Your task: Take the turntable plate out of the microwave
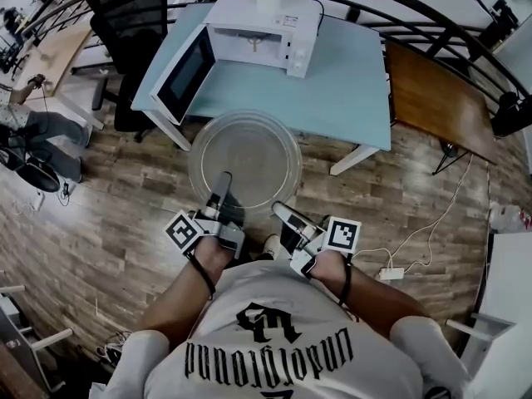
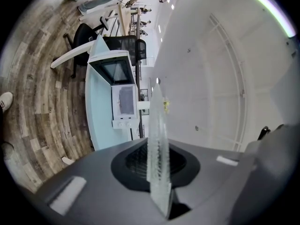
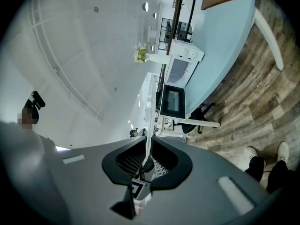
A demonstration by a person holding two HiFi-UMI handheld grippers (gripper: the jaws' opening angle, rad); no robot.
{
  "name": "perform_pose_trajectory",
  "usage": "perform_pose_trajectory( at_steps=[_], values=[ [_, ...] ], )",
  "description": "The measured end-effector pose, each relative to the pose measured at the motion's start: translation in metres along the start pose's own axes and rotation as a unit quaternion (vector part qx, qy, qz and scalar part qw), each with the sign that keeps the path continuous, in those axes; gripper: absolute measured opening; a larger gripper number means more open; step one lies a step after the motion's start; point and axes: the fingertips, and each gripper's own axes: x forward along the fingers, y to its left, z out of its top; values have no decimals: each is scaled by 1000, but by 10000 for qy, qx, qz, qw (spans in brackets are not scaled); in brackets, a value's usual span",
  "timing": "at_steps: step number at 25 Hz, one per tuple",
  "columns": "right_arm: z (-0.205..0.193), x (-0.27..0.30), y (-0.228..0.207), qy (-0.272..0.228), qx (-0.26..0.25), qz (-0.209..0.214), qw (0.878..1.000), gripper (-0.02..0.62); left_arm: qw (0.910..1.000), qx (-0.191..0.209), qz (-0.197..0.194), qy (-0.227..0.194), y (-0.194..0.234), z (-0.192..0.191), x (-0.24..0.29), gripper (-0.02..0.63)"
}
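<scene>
Clamped on the near rim of the turntable plate (image 1: 249,152), the left gripper (image 1: 223,183) and right gripper (image 1: 280,212) each pinch the glass edge-on between their jaws. The plate hangs roughly level over the wooden floor (image 1: 125,189), already outside the microwave (image 1: 264,30) and in front of its open door (image 1: 184,75). Since only one side is held, the glass could sag or slip, so matched, firm grips seem wise. The table (image 1: 341,86) under the microwave has bare surface beside the door. A chair (image 1: 129,23) stands left of the microwave, and a cable (image 1: 416,248) trails on the floor to its right.
</scene>
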Motion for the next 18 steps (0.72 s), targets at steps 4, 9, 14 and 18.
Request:
perform_pose_trajectory(
  at_steps=[4,9,14,18],
  values=[
    [-1,0,1,11,27,12,10000,32,10000,-19,-11,30,-2,-1,1,74],
    [0,1,4,-35,-8,20,10000,32,10000,-88,-37,21,-3,0,1,74],
    [0,0,4,-53,16,-17,10000,32,10000,-69,-37,39,-5,1,2,74],
    [0,0,5,-67,-6,24,10000,33,9999,-90,-24,38,-5,0,2,74]
  ],
)
